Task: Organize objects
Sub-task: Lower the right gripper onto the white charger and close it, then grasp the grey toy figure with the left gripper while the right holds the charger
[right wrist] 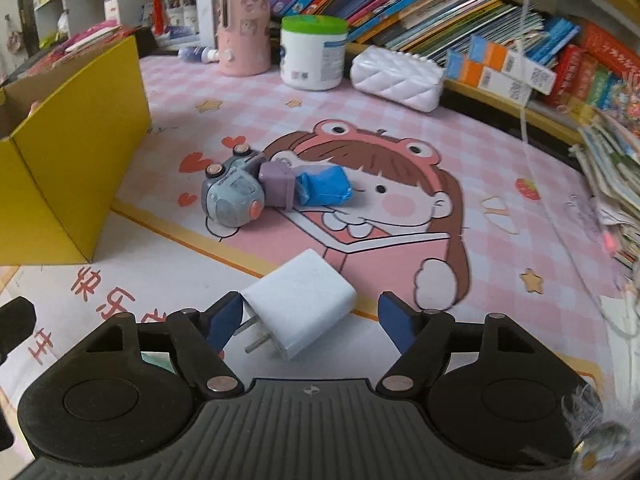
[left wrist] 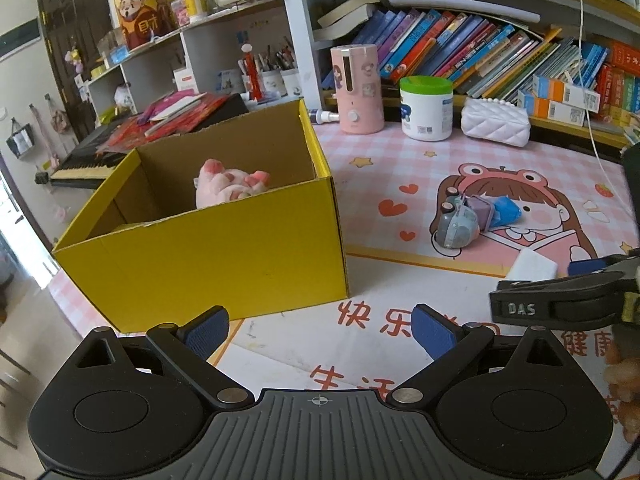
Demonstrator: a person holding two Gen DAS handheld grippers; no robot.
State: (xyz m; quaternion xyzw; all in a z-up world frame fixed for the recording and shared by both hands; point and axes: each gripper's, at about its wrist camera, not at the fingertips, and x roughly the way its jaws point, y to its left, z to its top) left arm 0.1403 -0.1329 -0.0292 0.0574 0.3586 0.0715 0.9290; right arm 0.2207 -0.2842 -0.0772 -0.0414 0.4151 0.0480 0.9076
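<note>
Charger [right wrist: 300, 300], white w/ two metal prongs, is seen lying flat on the pink cartoon mat [right wrist: 360, 120], prongs pointed back toward the camera. It is bracketed by the right tool [right wrist: 310, 320]: left blue pad is at or just touching the prong-end corner; right pad is held clear of the body w/ a visible gap. Jaws are thus rated open, no grip established. Charger is not lifted.

Left tool [left wrist: 320, 332] is recorded w/ jaws spread wide, nothing between the pads, held above the mat in front of the yellow cardboard box [left wrist: 224, 248]. Box is open-topped and stands on the mat to the left; a pink plush toy [left wrist: 228, 184] is seen inside it, near the back-right corner.

Further items noted on the mat, beyond the charger: grey toy car [right wrist: 234, 196] tipped on its side, purple block [right wrist: 276, 184] touching it, blue packet [right wrist: 324, 188] just beside the block. All three are grouped together, well apart from the box.

Along the rear edge of the bench: pink cylindrical appliance [right wrist: 242, 32], white tub w/ green lid [right wrist: 314, 52], white quilted case [right wrist: 396, 76]. Bookshelf [right wrist: 460, 12] behind is packed w/ books. From the left wrist view, the right tool's finger is seen at the right edge, over the charger.
</note>
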